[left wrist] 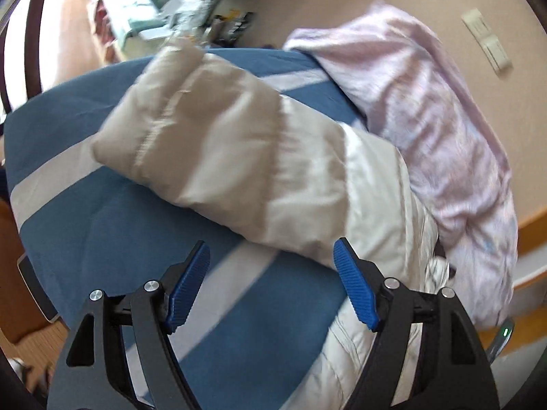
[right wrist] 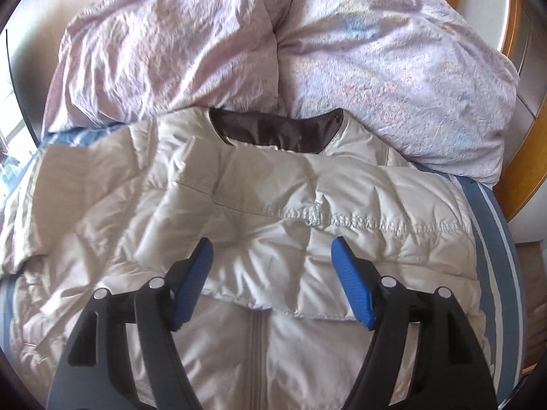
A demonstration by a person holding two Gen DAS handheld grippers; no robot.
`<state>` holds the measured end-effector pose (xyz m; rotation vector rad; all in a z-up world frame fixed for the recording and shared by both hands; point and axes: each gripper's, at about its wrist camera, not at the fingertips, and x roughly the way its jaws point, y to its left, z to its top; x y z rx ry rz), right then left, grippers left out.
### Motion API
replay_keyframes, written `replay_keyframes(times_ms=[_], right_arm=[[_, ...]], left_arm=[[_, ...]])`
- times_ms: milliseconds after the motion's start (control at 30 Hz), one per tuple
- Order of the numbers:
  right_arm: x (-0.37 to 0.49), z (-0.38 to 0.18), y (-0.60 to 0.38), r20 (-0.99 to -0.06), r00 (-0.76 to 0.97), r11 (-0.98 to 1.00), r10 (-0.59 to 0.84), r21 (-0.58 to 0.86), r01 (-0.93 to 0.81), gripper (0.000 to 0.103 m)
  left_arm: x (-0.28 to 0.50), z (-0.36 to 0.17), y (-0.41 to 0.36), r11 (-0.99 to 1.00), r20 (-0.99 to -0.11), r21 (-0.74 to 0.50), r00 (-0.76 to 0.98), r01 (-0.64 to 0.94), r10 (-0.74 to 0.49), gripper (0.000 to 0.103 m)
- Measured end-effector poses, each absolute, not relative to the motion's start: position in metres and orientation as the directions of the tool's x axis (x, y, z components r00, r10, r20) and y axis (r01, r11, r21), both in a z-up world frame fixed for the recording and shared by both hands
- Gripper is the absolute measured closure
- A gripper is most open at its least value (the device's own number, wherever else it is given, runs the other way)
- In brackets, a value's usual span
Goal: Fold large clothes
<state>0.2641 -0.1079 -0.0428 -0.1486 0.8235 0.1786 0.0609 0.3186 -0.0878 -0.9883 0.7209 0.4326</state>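
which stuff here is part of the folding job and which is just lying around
Job:
- cream puffer jacket, one sleeve lying out across the bed
- blue striped bed cover it lies on

Lying about:
- pink duvet
- wall switches

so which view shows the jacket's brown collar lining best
The right wrist view. It looks straight over the cream puffer jacket, with the brown collar lining in full sight below the pink duvet. The left wrist view shows only the jacket's sleeve across the blue sheet; no collar there.
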Motion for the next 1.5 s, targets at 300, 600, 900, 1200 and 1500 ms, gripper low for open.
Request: replay_keyframes(times_ms=[300,600,900,1200,1500], right_arm=[[0.257,-0.037,-0.112,-0.735,0.667,0.975,0.121,-0.038,-0.219,0.031],[0.254,-0.041,-0.118,-0.742,0.659,0.974,0.125,-0.035,-0.224,0.031],[0.25,-0.034,-0.139,-0.728,0.675,0.979,0.117,-0.03,-0.202,0.031],[0.249,-0.015,-0.176,-0.69,0.714,0.99,0.123,0.03,-0.141,0.031],[0.246,-0.006,-0.204,-0.661,0.734,0.987,0.158,0.098,-0.125,0.031]], left_arm=[[0.048,-0.106,0.354,0.306,-0.693,-0.669,0.717,-0.678,0.075,0.044],[0.036,-0.12,0.373,0.167,-0.675,-0.71,0.729,-0.684,0.118,0.084],[0.042,-0.092,0.375,0.227,-0.636,-0.714,0.749,-0.662,0.186,0.101],[0.082,0.033,0.336,0.499,-0.439,-0.728,0.878,-0.471,0.19,0.101],[0.146,0.114,0.226,0.696,-0.263,-0.706,0.961,-0.132,-0.085,0.101]])
